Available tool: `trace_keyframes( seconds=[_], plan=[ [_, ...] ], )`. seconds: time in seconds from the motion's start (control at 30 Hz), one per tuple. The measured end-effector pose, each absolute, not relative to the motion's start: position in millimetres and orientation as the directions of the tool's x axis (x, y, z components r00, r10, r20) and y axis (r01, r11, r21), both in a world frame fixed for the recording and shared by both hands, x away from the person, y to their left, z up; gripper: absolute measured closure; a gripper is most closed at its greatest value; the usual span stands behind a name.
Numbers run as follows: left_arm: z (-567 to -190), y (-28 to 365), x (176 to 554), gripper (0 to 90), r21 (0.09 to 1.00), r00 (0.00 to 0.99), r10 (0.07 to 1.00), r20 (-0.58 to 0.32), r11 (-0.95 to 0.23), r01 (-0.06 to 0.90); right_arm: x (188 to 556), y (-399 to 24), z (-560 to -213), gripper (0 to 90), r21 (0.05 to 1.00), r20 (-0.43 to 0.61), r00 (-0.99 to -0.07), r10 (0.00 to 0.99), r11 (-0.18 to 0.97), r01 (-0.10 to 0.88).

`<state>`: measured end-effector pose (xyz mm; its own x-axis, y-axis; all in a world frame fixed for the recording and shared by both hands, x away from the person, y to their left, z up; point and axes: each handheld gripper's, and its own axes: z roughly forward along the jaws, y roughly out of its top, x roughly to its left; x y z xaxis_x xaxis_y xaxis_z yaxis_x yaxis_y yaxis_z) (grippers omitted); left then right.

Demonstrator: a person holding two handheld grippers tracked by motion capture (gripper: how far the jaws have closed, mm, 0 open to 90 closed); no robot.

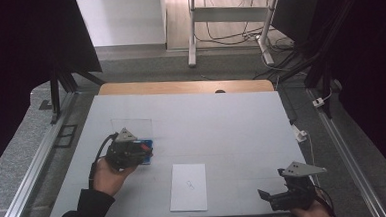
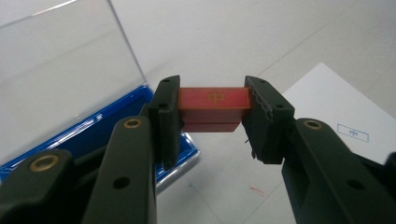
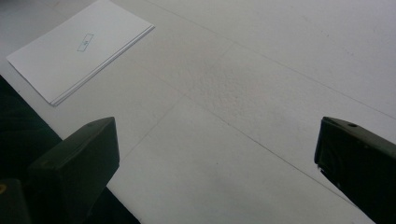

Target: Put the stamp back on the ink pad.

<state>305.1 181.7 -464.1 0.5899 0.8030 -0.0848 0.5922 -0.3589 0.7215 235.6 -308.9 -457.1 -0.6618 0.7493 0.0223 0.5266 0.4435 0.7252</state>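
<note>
High view first: on the table (image 1: 231, 121), a white sheet of paper (image 1: 188, 187) lies near the person's edge, and everything else sits around it. To its left, the left hand-held gripper (image 2: 212, 100) pinches a small red block (image 2: 213, 101) between both jaws, lifted just off the table. Just beyond the block, farther left of the paper, stands a blue case (image 2: 93, 130) with its clear lid (image 2: 60, 70) raised. Well right of the paper, the right hand-held gripper (image 3: 217, 154) hovers low with jaws spread wide and empty.
</note>
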Motion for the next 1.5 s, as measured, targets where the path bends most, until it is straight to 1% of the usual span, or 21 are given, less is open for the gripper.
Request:
trace_keyframes(
  seconds=[0.63, 1.07, 1.5],
  plan=[
    [-475, 205, 317, 58.1, 0.711, 0.511, 0.854, -0.100, -0.298, 0.637, 236, -309, -457, 0.0, 0.724, 0.022, -0.663, 0.748, 0.446, 0.527],
    [-485, 220, 327, 58.1, 0.700, 0.460, 0.884, -0.078, -0.280, 0.657, 236, -309, -457, 0.0, 0.724, 0.022, -0.664, 0.747, 0.446, 0.527],
    [-496, 224, 334, 58.0, 0.673, 0.428, 0.902, -0.045, -0.289, 0.681, 236, -308, -458, 0.1, 0.722, 0.017, -0.667, 0.745, 0.452, 0.524]
  ],
)
